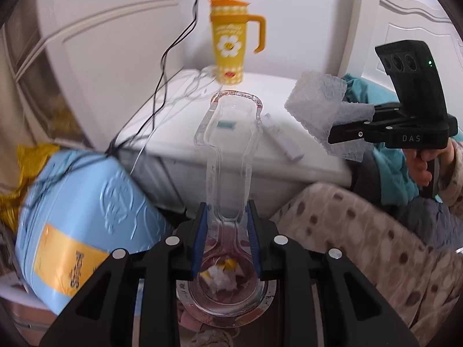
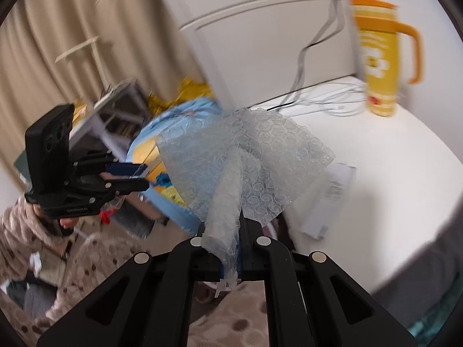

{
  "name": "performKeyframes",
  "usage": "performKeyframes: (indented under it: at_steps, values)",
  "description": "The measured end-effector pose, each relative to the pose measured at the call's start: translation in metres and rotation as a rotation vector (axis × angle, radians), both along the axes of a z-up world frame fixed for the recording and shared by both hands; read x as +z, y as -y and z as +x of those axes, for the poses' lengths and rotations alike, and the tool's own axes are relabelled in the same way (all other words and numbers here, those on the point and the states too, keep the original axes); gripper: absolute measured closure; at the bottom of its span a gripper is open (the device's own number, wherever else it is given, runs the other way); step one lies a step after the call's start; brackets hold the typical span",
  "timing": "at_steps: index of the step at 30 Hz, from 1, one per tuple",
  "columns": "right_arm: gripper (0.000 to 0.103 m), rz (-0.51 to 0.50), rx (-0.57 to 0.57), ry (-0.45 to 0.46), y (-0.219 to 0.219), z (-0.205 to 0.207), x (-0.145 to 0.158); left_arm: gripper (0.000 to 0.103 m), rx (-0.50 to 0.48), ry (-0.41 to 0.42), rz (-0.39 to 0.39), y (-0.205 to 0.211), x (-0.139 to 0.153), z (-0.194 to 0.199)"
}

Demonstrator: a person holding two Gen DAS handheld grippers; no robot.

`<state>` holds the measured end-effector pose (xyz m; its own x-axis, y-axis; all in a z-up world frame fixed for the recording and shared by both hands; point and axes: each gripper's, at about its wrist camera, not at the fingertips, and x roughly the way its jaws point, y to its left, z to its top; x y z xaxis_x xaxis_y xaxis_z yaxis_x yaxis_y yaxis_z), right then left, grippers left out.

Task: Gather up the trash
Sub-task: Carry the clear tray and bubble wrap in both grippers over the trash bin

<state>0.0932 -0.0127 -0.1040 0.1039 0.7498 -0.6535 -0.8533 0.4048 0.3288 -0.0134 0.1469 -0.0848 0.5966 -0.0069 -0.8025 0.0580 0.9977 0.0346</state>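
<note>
Clear plastic is clamped between the blue pads of the left gripper (image 1: 227, 225): a moulded blister pack (image 1: 228, 150) is held by its narrow waist, its long end standing up and away from the jaws, its rounded end hanging below them. Beneath that rounded end, scraps of white and yellow rubbish are seen, though the container around them cannot be made out. Out to the side, the right gripper (image 1: 332, 133) is seen with its jaws pinched tight on a sheet of bubble wrap (image 2: 246, 167), which fans out crumpled beyond the fingertips; one rolled fold is trapped right down between the pads. Behind both pieces of trash, a white bedside cabinet (image 1: 289, 92) is seen, with a yellow handled tumbler (image 1: 228, 40) standing upright at its back and a small white box (image 1: 282, 138) lying near its front edge. Black cables (image 1: 162, 81) are draped down toward a light blue package (image 1: 75, 219) leaning beside the cabinet. Spotted fleece sleeves (image 1: 361, 231) are visible low in both views.
</note>
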Motion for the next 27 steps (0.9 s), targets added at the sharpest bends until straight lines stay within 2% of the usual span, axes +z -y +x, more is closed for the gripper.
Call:
performKeyframes:
  at_steps: [6, 14, 22, 27]
  values:
    - [0.099, -0.111, 0.094, 0.024, -0.046, -0.012, -0.024, 0.077, 0.025, -0.026, -0.059, -0.03, -0.036, -0.02]
    - [0.099, -0.227, 0.163, -0.016, -0.089, -0.023, -0.067, 0.077, 0.025, -0.091, -0.148, -0.061, -0.095, -0.025]
    - [0.099, -0.411, 0.358, 0.028, -0.127, -0.041, -0.105, 0.076, 0.051, -0.184, -0.243, -0.086, -0.162, -0.021]
    - [0.099, -0.51, 0.487, 0.014, -0.162, -0.043, -0.133, 0.076, 0.082, -0.246, -0.302, -0.101, -0.203, -0.014]
